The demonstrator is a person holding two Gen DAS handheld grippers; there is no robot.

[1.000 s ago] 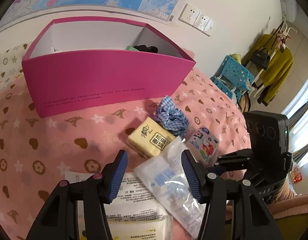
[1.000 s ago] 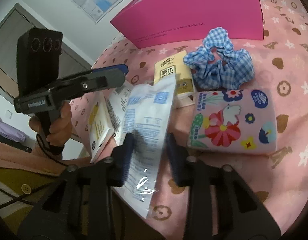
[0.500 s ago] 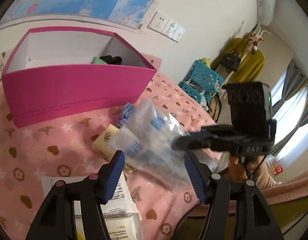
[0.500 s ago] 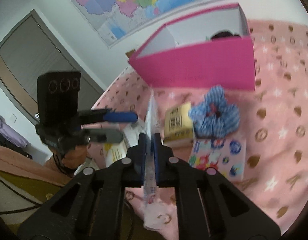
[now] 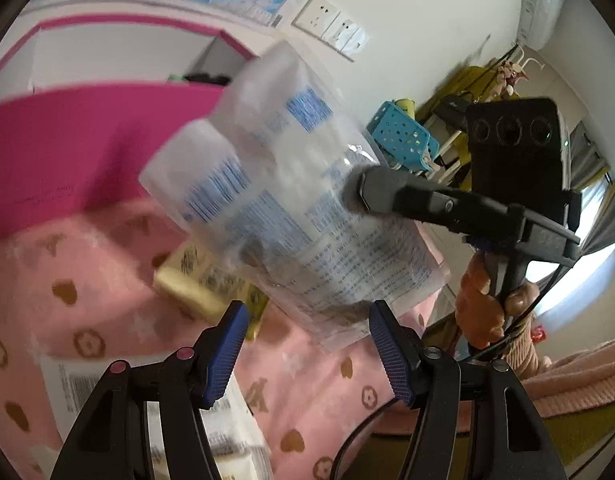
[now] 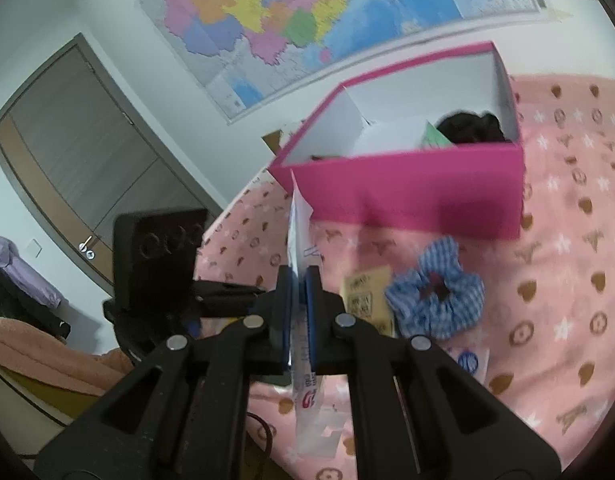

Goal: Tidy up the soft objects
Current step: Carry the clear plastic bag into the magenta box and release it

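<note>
My right gripper (image 6: 299, 312) is shut on a clear plastic packet (image 6: 298, 220) with blue print, gripping it edge-on and holding it up off the pink bedspread. In the left wrist view the same packet (image 5: 283, 208) hangs blurred in front of the pink box (image 5: 79, 140), with the right gripper's fingers (image 5: 391, 192) clamped on its right side. My left gripper (image 5: 309, 350) stands open just below the packet's lower corner, and its pads do not touch it. The pink box (image 6: 407, 192) is open-topped, with dark and green items inside.
A blue checked scrunchie (image 6: 435, 304), a yellow tissue pack (image 6: 367, 300) and a floral pack (image 6: 471, 360) lie on the bedspread in front of the box. White packets (image 5: 79, 380) lie beside the left gripper. A hand (image 5: 483, 304) holds the right gripper's grip.
The right gripper shut on the clear packet and lifted it off the bedspread toward the pink box. The left gripper stayed low and tilted upward, and its jaws stand slightly wider.
</note>
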